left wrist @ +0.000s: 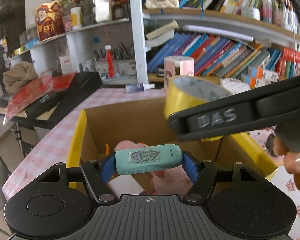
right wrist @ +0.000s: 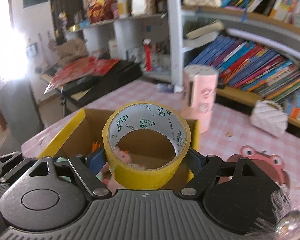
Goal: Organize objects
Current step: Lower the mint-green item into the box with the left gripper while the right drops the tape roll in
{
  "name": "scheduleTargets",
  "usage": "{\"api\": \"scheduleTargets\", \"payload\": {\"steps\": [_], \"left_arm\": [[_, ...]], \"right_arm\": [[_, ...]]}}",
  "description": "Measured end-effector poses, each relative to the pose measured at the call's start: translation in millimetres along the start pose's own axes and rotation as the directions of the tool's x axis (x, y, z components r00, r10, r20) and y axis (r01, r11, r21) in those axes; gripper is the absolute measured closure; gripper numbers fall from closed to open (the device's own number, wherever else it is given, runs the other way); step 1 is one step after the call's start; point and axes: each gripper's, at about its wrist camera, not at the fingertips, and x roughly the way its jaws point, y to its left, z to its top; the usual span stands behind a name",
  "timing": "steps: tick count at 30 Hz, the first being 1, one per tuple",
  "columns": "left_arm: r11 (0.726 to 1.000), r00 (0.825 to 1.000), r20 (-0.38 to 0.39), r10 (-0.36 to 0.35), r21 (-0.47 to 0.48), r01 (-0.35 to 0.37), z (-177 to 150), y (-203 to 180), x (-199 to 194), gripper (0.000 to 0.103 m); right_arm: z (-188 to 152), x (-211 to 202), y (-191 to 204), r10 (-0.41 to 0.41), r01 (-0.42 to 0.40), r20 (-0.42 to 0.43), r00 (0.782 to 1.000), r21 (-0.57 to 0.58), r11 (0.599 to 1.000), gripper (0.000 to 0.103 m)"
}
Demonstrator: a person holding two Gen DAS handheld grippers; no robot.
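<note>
Cardboard box [left wrist: 130, 120] with yellow flaps sits open on a pink checked desk [left wrist: 50, 140], already holding a pink plush toy [left wrist: 170, 180] and a white item. Both grippers hang above its opening, each carrying something. The left gripper [left wrist: 149, 160] has its jaws clamped end to end on a small teal case [left wrist: 149, 159] with a cactus sticker, held crosswise over the box interior. The right gripper [right wrist: 148, 158] has its jaws clamped on the sides of a yellow tape roll [right wrist: 147, 140], hole facing the camera, near the box's far right corner. Both tools tilt downward toward the box. To do the drop well, each item should probably be lowered past the rim before the jaws part, one at a time, so the two tools do not collide. A hand [left wrist: 296, 160] grips the right tool's handle at the frame edge.
</note>
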Motion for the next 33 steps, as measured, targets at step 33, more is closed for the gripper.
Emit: {"api": "scheduleTargets", "payload": {"steps": [33], "left_arm": [[1.000, 0.996, -0.083, 0.019, 0.012, -0.018, -4.9, -7.1, 24.6, 0.020]], "right_arm": [[3.1, 75.9, 13.6, 0.026, -0.056, -0.221, 0.975, -0.128, 0.990, 0.019]]}}
